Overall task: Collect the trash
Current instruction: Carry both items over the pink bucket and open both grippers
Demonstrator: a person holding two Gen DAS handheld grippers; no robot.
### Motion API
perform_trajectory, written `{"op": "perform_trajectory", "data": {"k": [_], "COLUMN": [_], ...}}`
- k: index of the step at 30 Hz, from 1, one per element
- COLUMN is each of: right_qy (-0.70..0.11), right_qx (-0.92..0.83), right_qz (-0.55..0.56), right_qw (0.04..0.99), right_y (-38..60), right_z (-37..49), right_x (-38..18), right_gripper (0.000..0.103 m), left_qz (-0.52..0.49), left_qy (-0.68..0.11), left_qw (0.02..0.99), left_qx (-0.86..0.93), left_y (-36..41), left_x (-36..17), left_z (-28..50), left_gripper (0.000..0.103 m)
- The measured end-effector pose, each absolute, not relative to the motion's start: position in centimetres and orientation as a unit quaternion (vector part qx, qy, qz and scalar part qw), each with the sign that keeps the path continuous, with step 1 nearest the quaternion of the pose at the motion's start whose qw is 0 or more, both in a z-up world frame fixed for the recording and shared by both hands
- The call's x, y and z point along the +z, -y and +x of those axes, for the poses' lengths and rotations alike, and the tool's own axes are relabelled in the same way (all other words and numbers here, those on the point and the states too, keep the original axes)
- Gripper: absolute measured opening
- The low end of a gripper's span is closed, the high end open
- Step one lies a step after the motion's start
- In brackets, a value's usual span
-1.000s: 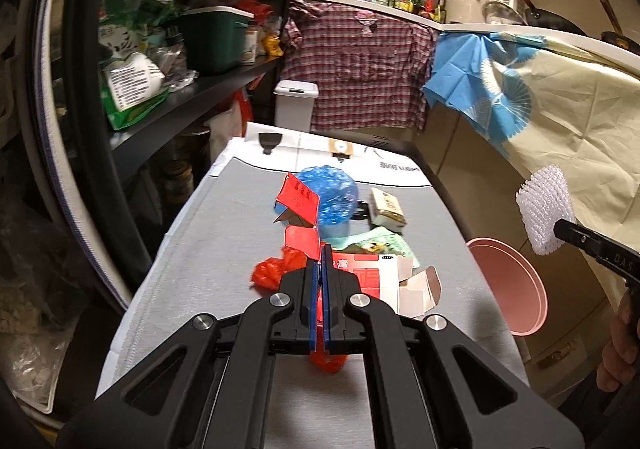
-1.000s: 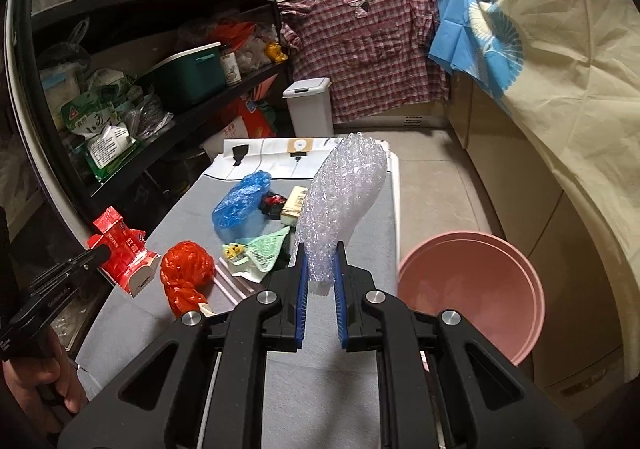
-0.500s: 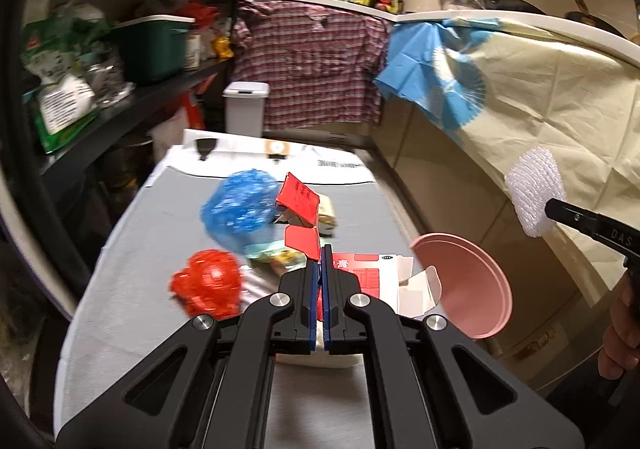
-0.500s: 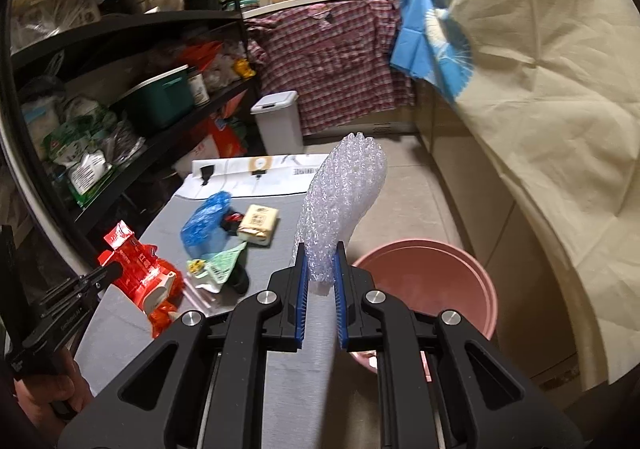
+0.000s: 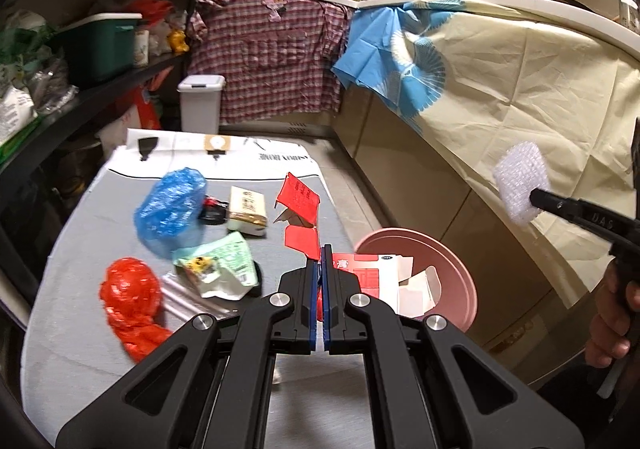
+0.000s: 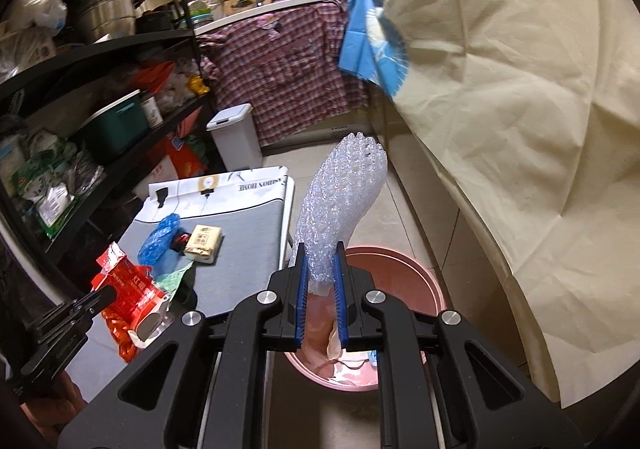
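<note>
My left gripper (image 5: 322, 255) is shut on a flattened red-and-white carton (image 5: 300, 197), held at the right edge of the grey table (image 5: 72, 349), beside the pink basin (image 5: 464, 273). The right wrist view shows that gripper (image 6: 106, 293) and the carton (image 6: 132, 281) at lower left. My right gripper (image 6: 320, 255) is shut on a sheet of bubble wrap (image 6: 344, 193) that stands up above the pink basin (image 6: 404, 261). The left wrist view has it (image 5: 536, 195) at far right with the bubble wrap (image 5: 518, 179).
On the table lie a blue plastic bag (image 5: 172, 205), a red plastic bag (image 5: 132, 293), a green-white packet (image 5: 224, 265) and a beige pack (image 5: 248, 205). A white lidded bin (image 5: 200, 101) stands behind; shelves line the left, a cream cloth (image 5: 520, 89) covers the right counter.
Both grippers have swung right, away from the table's middle toward the pink basin, each keeping its load. The basin now lies under the right gripper.
</note>
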State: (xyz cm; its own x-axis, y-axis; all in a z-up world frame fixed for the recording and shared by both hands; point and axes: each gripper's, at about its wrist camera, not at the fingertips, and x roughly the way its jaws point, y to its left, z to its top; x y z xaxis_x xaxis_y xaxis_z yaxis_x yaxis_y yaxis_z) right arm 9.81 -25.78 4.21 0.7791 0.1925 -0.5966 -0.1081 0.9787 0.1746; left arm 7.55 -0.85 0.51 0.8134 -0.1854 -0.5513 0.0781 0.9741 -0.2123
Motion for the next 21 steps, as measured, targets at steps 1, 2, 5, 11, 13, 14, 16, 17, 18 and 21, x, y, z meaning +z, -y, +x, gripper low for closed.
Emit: {"op": "perform_trajectory", "data": {"k": [1,2,5,11,13,14,16,17,18,21], "right_qy": [-0.325,-0.327,-0.33,-0.336,-0.337,-0.338,-0.34,-0.342,-0.345,-0.349], "right_qx": [0.079,0.078,0.078,0.067,0.063,0.064,0.06,0.057,0.056,0.057], "right_qz": [0.068,0.069,0.08,0.094,0.098,0.102,0.103,0.103,0.108,0.108], "right_qw": [0.94,0.939,0.937,0.935,0.934,0.933,0.933,0.932,0.931,0.929], "right_y": [26.1,26.2,26.8,27.8,28.1,28.3,28.5,28.6,28.8,28.7], "right_z": [10.0,10.1,10.7,12.2,12.6,12.8,13.1,13.4,13.8,14.5], "right_x": [3.9,3.7,2.9,1.5,1.2,1.0,0.6,0.4,0.1,-0.4], "right_gripper": [0.012,0.012,0.012,0.013,0.013,0.013,0.012,0.012,0.013,0.013], "left_qz": [-0.091,-0.087,-0.077,-0.052,-0.052,-0.052,-0.05,-0.048,-0.046,-0.044], "left_qy": [-0.301,-0.302,-0.303,-0.306,-0.312,-0.315,-0.316,-0.317,-0.317,-0.32], "left_qw": [0.947,0.947,0.946,0.944,0.941,0.94,0.938,0.938,0.938,0.936], "left_qx": [-0.073,-0.072,-0.086,-0.116,-0.121,-0.124,-0.129,-0.133,-0.136,-0.143], "left_y": [1.1,1.5,2.7,5.7,6.6,7.1,7.9,8.3,8.7,9.6], "left_x": [0.5,0.6,0.7,-0.2,-0.7,-1.1,-1.6,-1.9,-2.1,-3.0], "left_z": [7.9,8.2,9.0,11.0,11.9,12.4,13.0,13.4,13.8,14.8], "left_gripper": [0.001,0.001,0.002,0.002,0.002,0.002,0.001,0.001,0.002,0.001]}}
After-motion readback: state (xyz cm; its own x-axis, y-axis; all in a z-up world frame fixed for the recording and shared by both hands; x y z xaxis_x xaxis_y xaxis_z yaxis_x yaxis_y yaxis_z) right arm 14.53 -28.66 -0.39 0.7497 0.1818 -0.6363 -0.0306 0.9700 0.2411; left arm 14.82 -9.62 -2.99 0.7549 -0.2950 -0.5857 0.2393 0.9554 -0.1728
